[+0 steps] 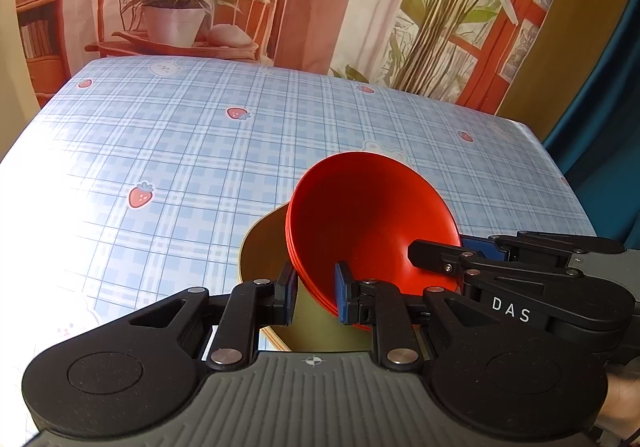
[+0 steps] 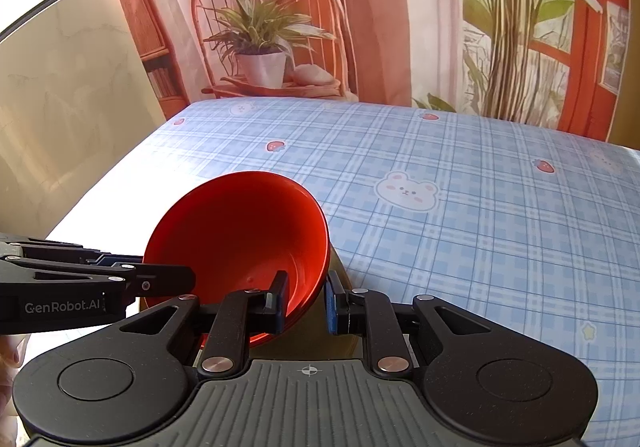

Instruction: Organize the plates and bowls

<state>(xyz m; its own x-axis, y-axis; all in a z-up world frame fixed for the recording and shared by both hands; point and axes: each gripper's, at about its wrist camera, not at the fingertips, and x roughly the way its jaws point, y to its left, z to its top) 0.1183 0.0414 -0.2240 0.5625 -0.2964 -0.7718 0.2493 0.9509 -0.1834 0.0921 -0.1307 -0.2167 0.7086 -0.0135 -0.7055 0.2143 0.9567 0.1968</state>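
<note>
On the plaid table [image 1: 200, 151], red bowls [image 1: 368, 215] sit low centre of frame over a plate [image 1: 264, 243]. The left gripper [image 1: 316, 291] and right gripper [image 2: 306, 297] each clamp opposite rims, equally near.

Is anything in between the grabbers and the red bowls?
No. The fingers of the left gripper and of the right gripper each sit on either side of the rim of the red bowls, on opposite sides. The tilted stack sits on a tan plate on the table.
</note>
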